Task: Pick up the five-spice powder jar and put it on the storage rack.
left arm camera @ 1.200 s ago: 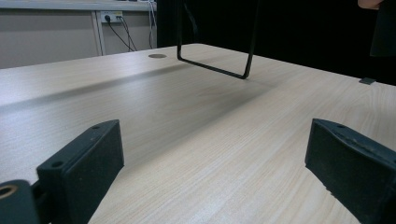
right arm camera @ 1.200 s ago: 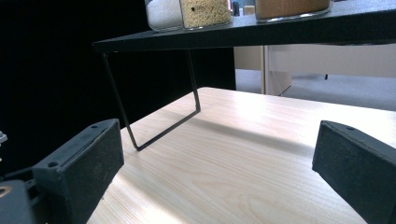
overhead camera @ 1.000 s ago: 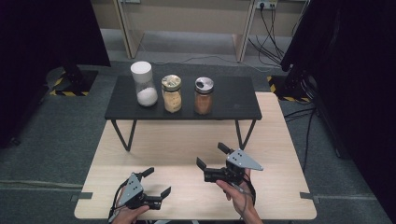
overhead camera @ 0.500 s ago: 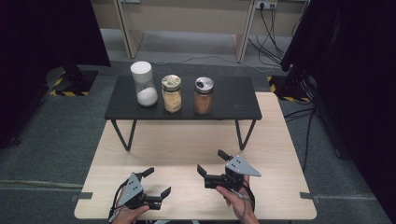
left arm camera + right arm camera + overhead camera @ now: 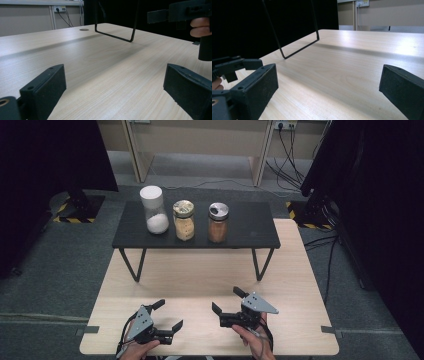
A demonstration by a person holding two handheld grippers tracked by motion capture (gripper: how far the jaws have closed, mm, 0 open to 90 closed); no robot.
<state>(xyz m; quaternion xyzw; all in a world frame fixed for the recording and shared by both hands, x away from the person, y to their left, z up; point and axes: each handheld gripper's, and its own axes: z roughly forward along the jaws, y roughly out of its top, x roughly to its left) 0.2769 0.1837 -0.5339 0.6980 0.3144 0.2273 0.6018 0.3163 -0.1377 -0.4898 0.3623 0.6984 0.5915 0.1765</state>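
Where jars (image 5: 184,220) stand, black shelf (image 5: 250,227).

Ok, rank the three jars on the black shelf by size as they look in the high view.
1. White-lidded jar, tallest and widest.
2. Yellow-filled jar.
3. Brown-filled jar, nearly the same as the yellow one; too close to rank firmly.

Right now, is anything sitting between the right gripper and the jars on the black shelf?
Nothing visible: bare wooden table lies between the right gripper and the three jars on the raised black shelf.
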